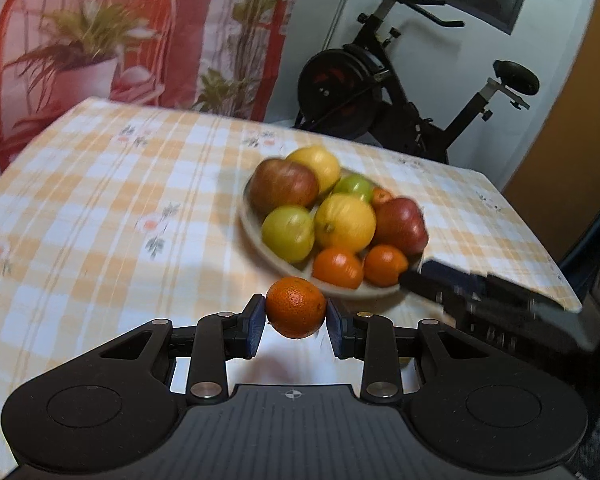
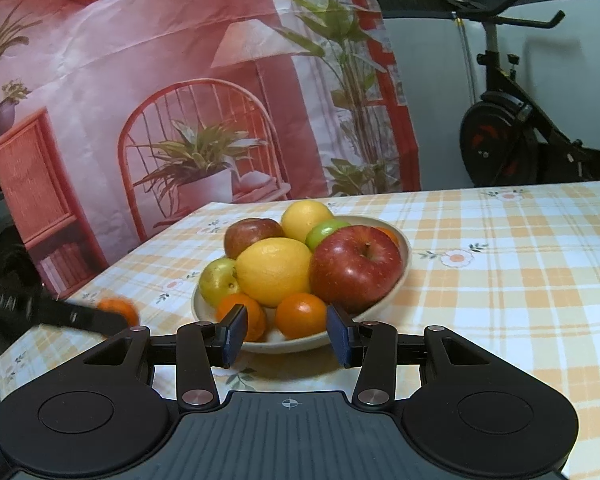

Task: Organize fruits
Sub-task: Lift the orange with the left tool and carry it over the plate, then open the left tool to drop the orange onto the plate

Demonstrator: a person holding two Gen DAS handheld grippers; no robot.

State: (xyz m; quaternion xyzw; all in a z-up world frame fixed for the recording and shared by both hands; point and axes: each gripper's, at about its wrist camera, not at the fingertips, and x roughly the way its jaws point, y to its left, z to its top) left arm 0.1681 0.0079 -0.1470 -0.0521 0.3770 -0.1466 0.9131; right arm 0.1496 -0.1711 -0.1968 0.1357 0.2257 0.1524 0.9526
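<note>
My left gripper (image 1: 296,316) is shut on a small orange mandarin (image 1: 296,307), held above the tablecloth just in front of a cream bowl (image 1: 256,236). The bowl holds red apples (image 1: 400,226), lemons (image 1: 345,222), green fruits (image 1: 288,234) and mandarins (image 1: 338,269). In the right wrist view my right gripper (image 2: 286,334) is open and empty at the bowl's (image 2: 405,258) near rim, with a mandarin (image 2: 301,315) just beyond its jaws and a red apple (image 2: 356,268) behind. The held mandarin (image 2: 118,310) and left gripper show blurred at the left.
The table has a yellow checked cloth (image 1: 100,208) with flowers. A printed red curtain (image 2: 180,80) hangs behind it. An exercise bike (image 1: 400,92) stands past the far table edge. The right gripper's body (image 1: 492,292) lies at the bowl's right side.
</note>
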